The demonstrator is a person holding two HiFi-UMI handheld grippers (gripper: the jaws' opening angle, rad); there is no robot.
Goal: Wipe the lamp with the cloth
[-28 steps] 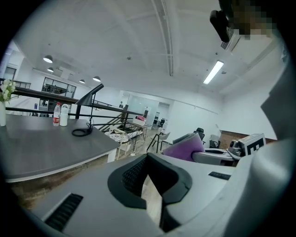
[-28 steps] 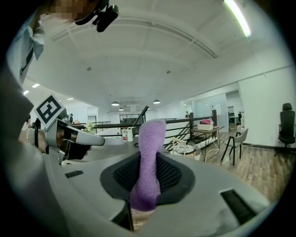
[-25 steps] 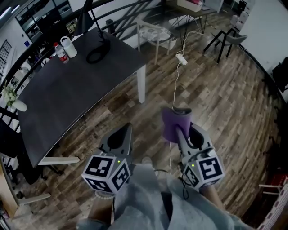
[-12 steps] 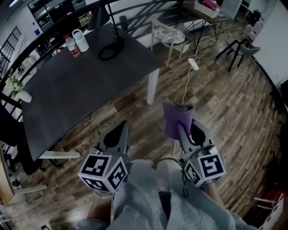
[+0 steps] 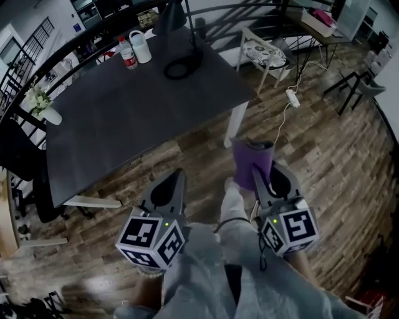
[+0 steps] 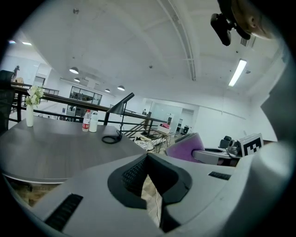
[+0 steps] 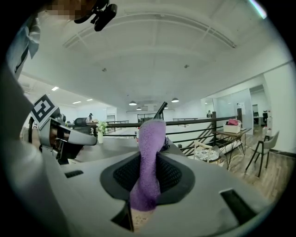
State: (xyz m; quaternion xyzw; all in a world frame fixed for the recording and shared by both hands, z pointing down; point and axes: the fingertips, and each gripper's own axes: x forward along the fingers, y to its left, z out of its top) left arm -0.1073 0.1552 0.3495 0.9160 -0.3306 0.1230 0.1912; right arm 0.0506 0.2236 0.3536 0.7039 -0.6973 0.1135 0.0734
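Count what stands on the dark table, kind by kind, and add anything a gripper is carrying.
Lamp: 1
Bottle: 1
White jug: 1
Vase of flowers: 1
Cloth, clamped in the right gripper: 1
Total: 5, four on the table and one carried.

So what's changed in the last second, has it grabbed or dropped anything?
The person seems to approach the table: it and the lamp have slid rightward in the head view, nearer the grippers. Nothing taken or let go. The right gripper still holds the purple cloth in its jaws; the left gripper stays shut and empty.
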